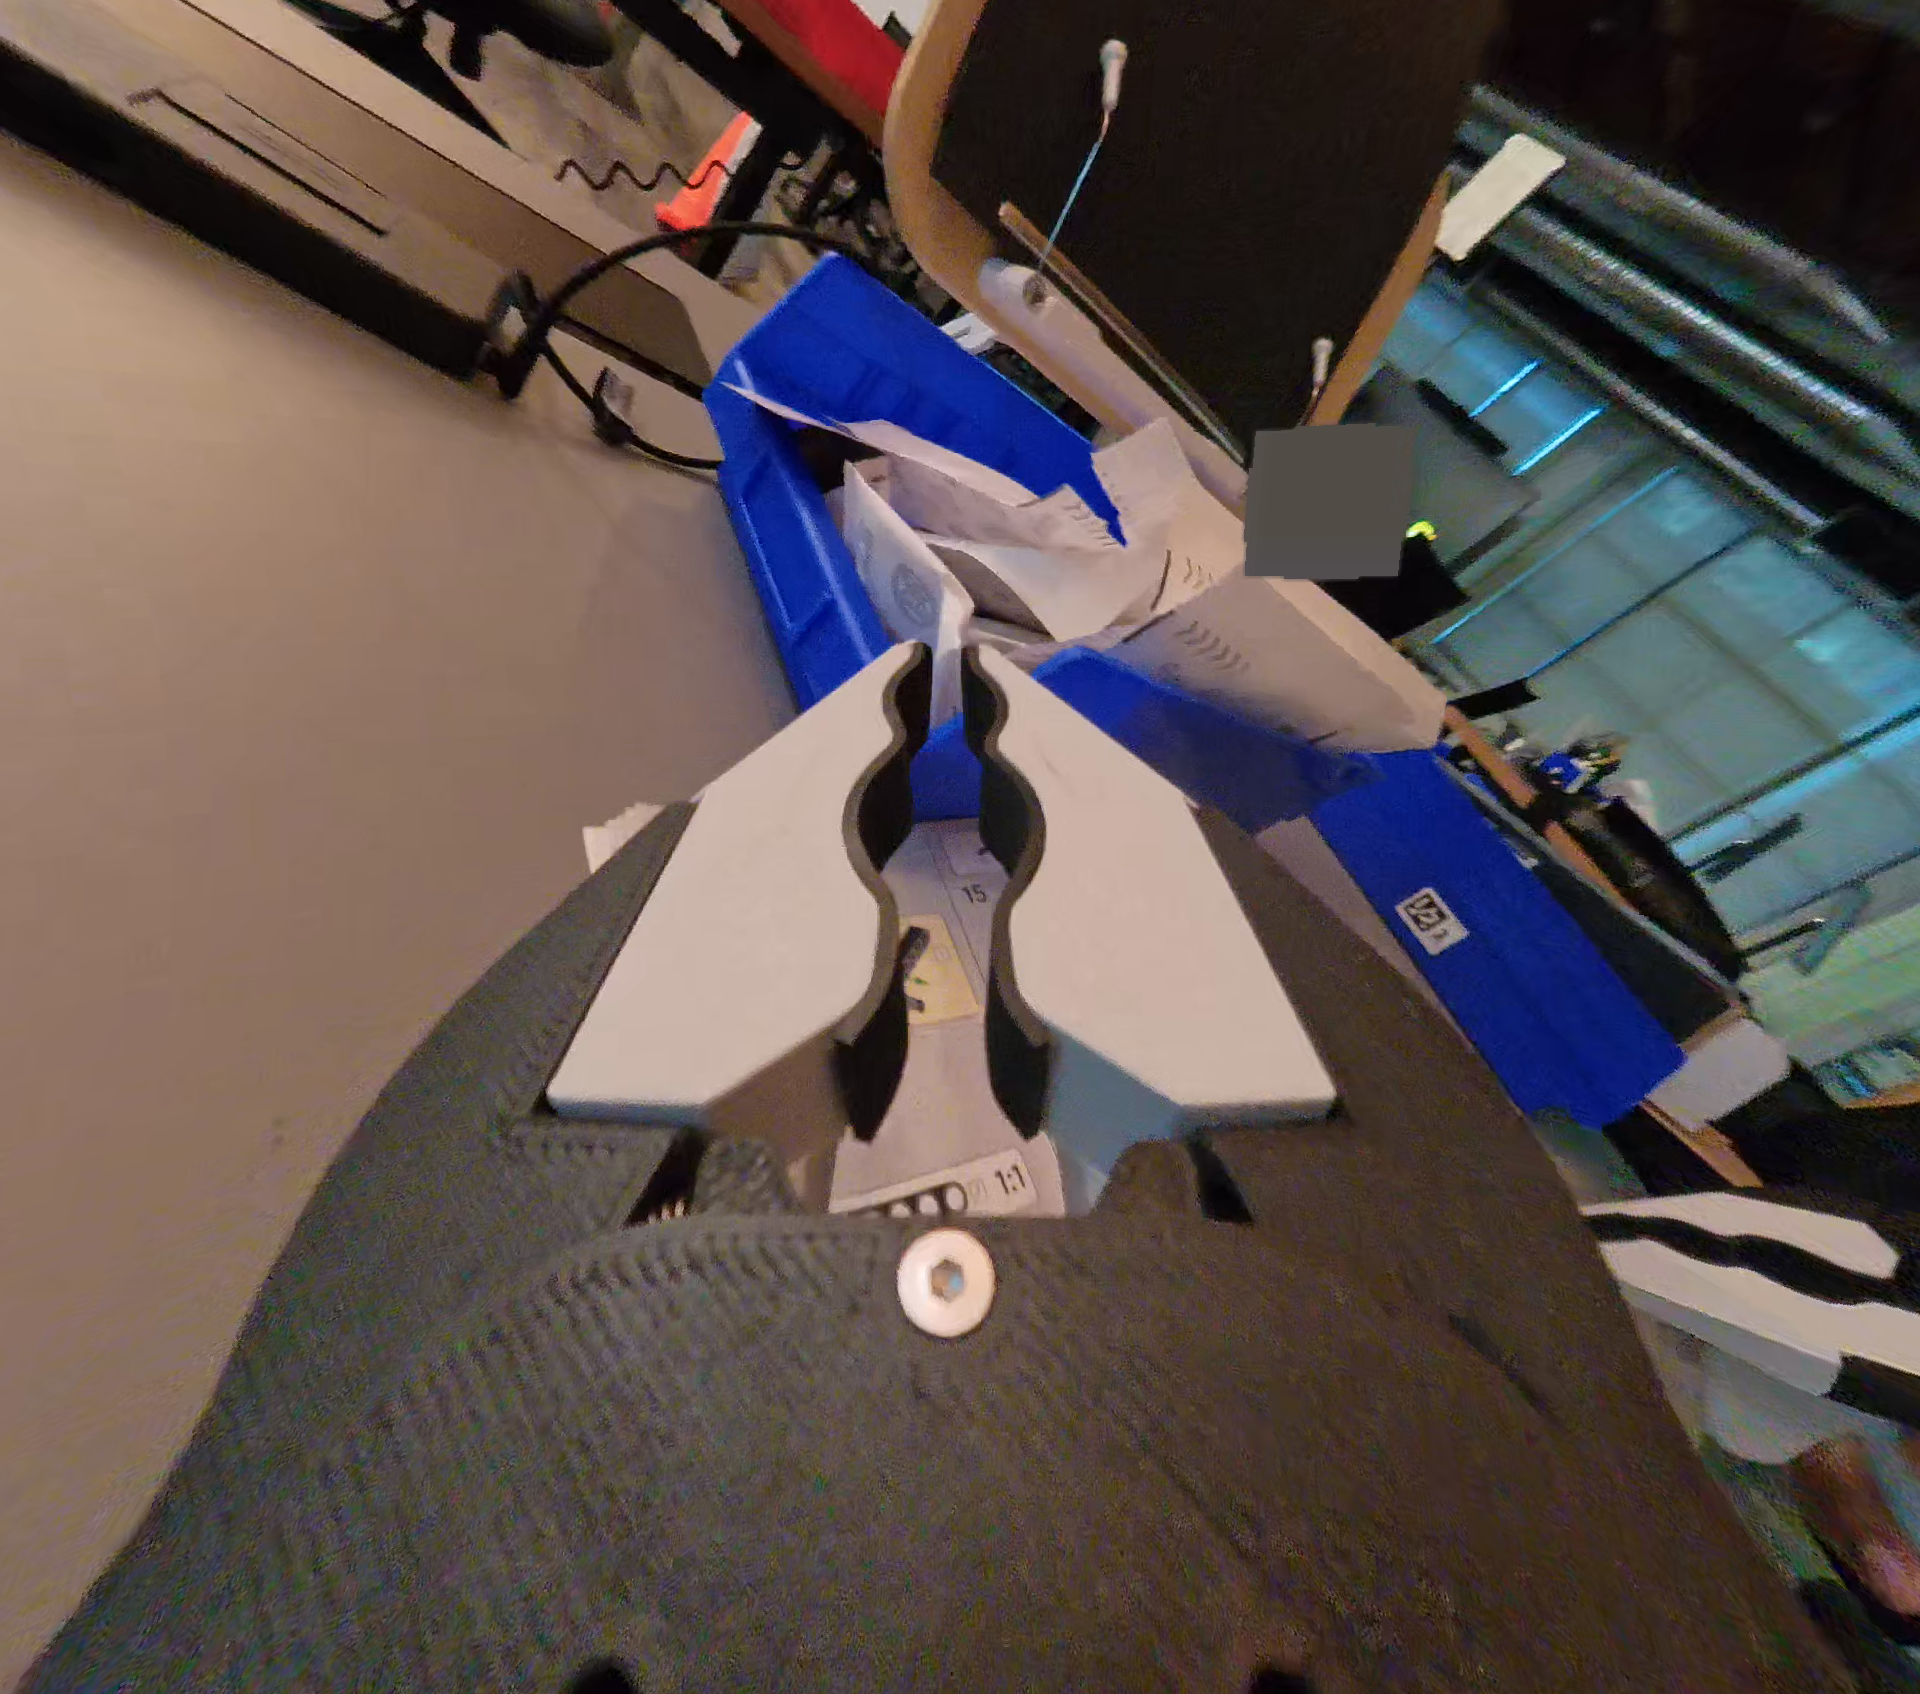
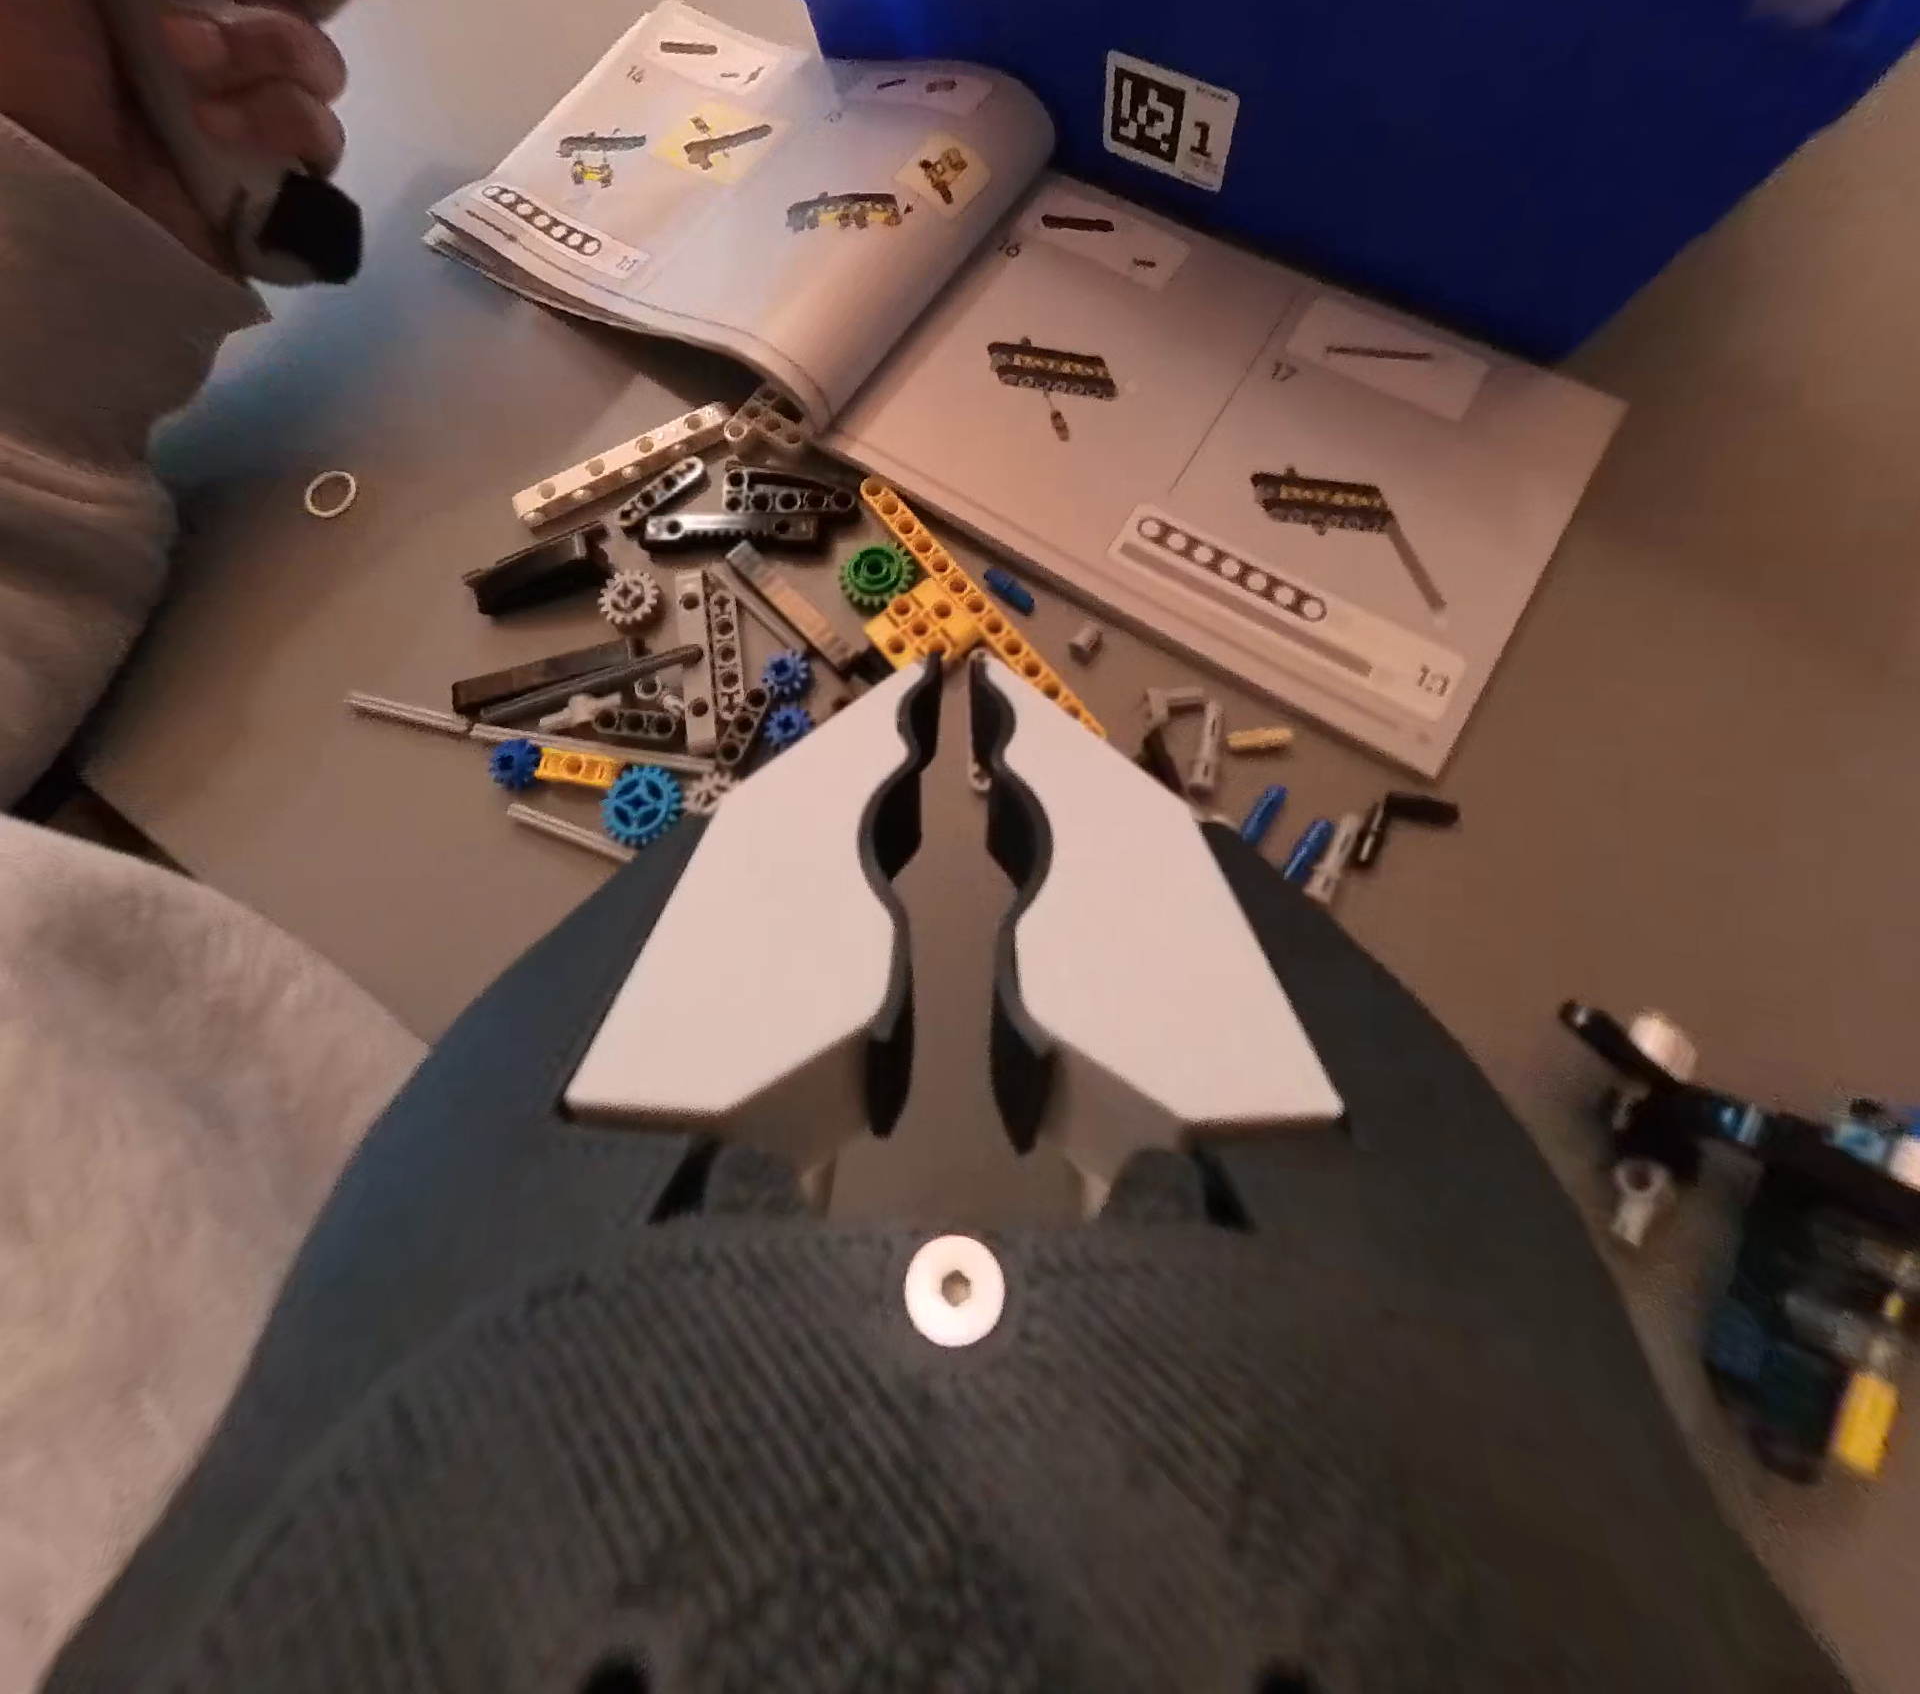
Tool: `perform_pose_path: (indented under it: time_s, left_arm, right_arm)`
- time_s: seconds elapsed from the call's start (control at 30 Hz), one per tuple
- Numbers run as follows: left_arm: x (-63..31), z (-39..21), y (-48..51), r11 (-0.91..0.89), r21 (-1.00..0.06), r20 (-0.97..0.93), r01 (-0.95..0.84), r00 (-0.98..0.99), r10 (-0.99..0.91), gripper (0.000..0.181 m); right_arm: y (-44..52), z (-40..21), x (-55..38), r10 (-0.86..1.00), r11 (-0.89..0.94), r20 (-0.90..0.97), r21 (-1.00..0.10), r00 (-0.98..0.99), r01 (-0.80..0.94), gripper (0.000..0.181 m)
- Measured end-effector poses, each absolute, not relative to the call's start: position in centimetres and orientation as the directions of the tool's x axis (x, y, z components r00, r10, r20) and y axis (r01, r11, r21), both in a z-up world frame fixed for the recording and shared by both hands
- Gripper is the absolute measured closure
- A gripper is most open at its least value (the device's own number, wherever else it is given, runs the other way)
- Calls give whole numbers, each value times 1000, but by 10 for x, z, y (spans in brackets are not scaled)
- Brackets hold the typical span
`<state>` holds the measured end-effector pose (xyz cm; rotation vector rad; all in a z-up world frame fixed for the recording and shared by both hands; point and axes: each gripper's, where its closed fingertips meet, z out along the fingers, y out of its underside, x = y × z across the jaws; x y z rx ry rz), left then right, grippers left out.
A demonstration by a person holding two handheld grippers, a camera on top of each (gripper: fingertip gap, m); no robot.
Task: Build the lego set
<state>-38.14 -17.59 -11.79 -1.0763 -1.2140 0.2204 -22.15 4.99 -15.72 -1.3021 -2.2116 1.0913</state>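
Grey tabletop (image 2: 312, 761) is occupied at the far side by a blue bin (image 2: 1299, 34), with an open instruction booklet (image 2: 1039, 356) laid just before it. Loose lego pieces (image 2: 727, 605) are scattered near the booklet. Both the right gripper (image 2: 954, 676) and left gripper (image 1: 943, 665) are seen slightly parted, grasping nothing.

Both tongs (image 1: 943, 668) (image 2: 954, 670) nearly closed, empty.
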Motion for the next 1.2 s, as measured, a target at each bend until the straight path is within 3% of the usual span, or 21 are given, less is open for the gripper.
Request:
perform_pose_path:
  time_s: [0.4,0.73,1.2]
  left_arm:
    - [-375,-113,-193,608,-701,712,373,419,563,176]
    - [-376,-123,-195,496,-797,603,346,397,692,175]
    - [-376,-128,-187,439,-830,553,344,407,727,175]
  right_arm:
    - [40,-178,-216,899,317,75,-790,-430,524,181]
    - [18,-169,-246,888,238,-6,-851,-461,469,181]
    - [40,-148,-254,910,87,-106,-897,-401,433,176]
